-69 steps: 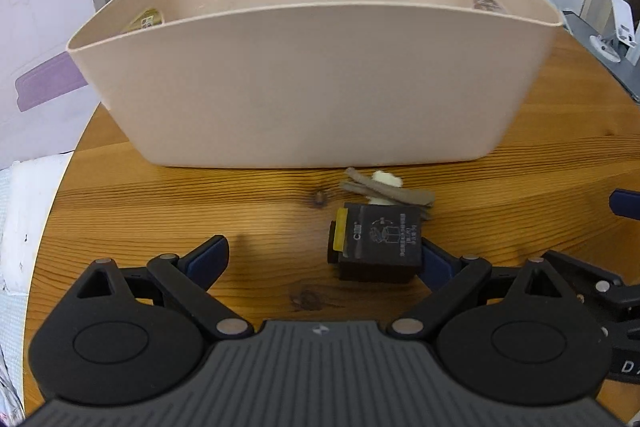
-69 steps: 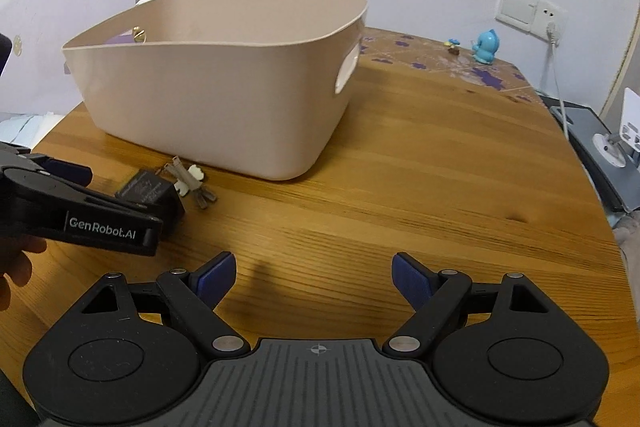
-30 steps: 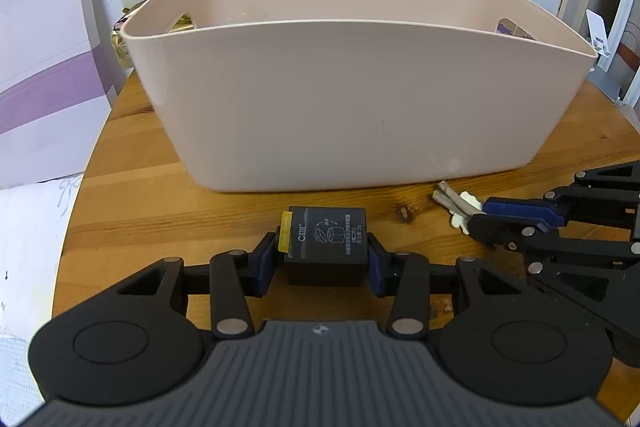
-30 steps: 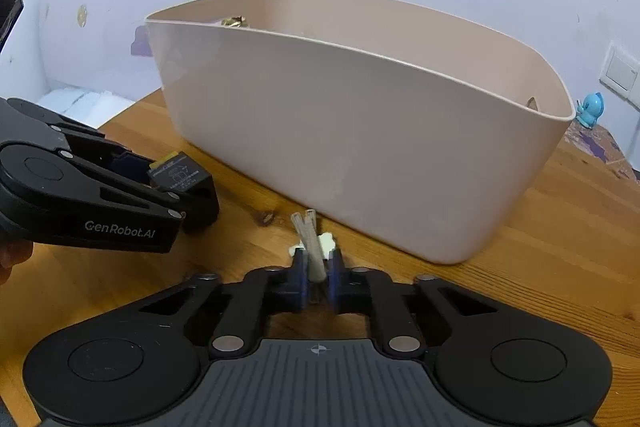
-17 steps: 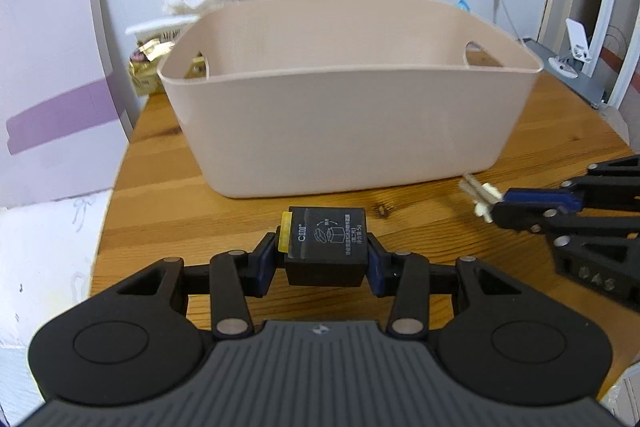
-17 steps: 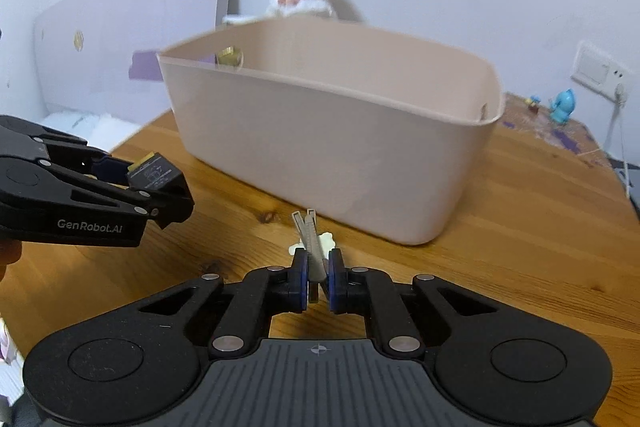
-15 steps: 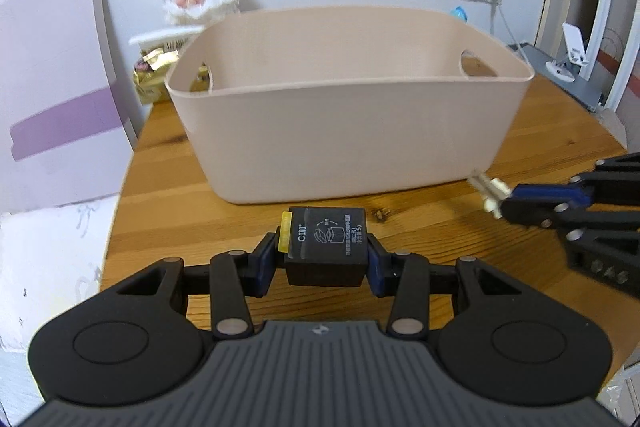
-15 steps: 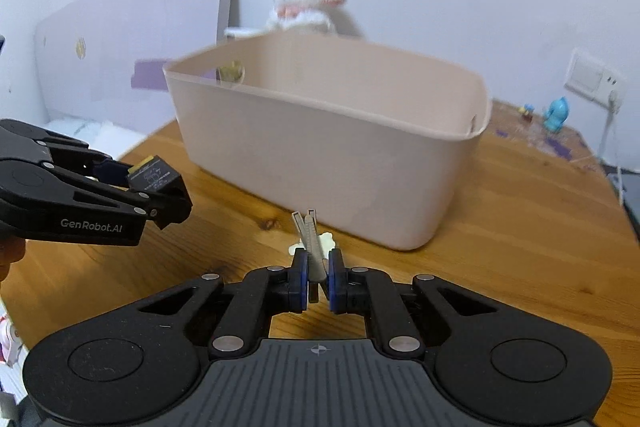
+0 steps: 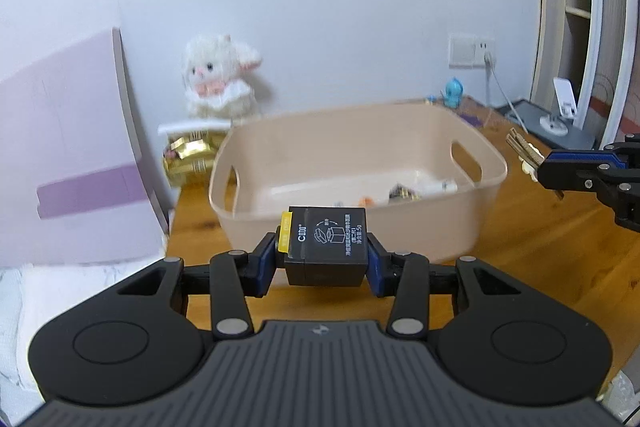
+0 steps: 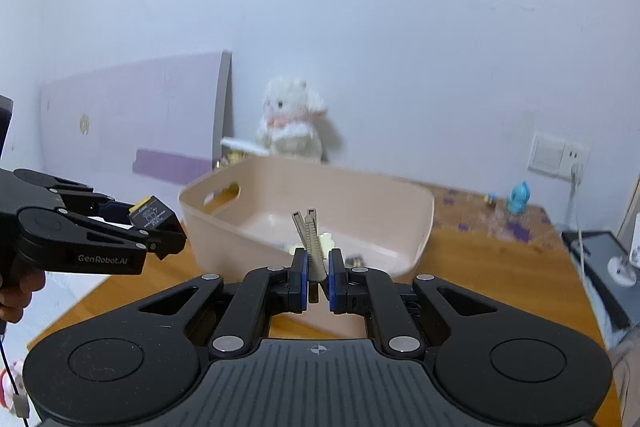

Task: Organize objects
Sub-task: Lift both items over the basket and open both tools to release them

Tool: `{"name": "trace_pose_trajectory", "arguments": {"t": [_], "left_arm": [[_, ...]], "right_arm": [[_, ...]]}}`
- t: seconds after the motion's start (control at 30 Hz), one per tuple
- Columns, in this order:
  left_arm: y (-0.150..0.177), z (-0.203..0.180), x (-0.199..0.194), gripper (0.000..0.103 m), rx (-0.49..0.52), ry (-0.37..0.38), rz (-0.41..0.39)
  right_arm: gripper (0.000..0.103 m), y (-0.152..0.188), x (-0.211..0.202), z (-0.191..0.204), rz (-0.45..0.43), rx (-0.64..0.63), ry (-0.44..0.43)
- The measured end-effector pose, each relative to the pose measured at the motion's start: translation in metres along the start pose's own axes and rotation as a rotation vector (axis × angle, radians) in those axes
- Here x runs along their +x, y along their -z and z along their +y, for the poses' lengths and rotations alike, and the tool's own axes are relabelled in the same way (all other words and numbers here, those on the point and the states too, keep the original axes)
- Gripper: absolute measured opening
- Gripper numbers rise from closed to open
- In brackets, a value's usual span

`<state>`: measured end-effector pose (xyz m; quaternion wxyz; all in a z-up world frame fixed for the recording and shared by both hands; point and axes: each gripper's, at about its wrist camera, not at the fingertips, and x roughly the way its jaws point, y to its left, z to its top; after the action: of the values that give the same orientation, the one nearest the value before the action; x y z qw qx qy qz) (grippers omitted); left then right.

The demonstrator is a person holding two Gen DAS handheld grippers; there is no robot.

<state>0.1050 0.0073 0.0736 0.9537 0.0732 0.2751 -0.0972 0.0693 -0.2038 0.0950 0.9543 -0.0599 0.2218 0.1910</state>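
Note:
My left gripper (image 9: 326, 261) is shut on a small black box (image 9: 326, 247) with a yellow tab and white print. It holds the box in the air, just short of the near wall of the beige plastic bin (image 9: 400, 227). My right gripper (image 10: 318, 279) is shut on a bunch of keys (image 10: 310, 241) with a pale charm, raised in front of the bin (image 10: 416, 223). In the left wrist view the right gripper (image 9: 540, 169) and its keys (image 9: 524, 149) hang at the bin's right side. In the right wrist view the left gripper (image 10: 160, 227) carries the black box (image 10: 152, 213) at the bin's left end.
Several small items (image 9: 404, 191) lie on the bin's floor. The bin stands on a wooden table (image 9: 560, 247). A white plush lamb (image 9: 218, 83) and gold packets (image 9: 188, 157) sit behind it. A lilac board (image 9: 68, 167) leans at the left. A wall socket (image 10: 558, 155), a blue figurine (image 10: 519, 197) and a stand (image 9: 564, 107) lie to the right.
Both grippers have risen well above the table with their loads. The bin's inside has come into view, where before only its outer wall showed.

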Motion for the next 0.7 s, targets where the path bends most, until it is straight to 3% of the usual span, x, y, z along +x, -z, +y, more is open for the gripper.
{"name": "trace_pose_trajectory", "arguments": {"t": [0.33, 0.5, 0.7], "left_arm": [[-0.042, 0.0, 0.036, 0.047, 0.0, -0.047, -0.019], [-0.053, 0.001, 0.077, 0.047, -0.01, -0.076, 0.028], [-0.047, -0.001, 0.133, 0.047, 0.001, -0.104, 0.14]], "right_arm": [[0.009, -0.032, 0.025, -0.006, -0.05, 0.015, 0.066], [0.009, -0.038, 0.055, -0.011, -0.035, 0.023, 0.093], [0.009, -0.035, 0.098, -0.02, 0.042, 0.033, 0.121]]}}
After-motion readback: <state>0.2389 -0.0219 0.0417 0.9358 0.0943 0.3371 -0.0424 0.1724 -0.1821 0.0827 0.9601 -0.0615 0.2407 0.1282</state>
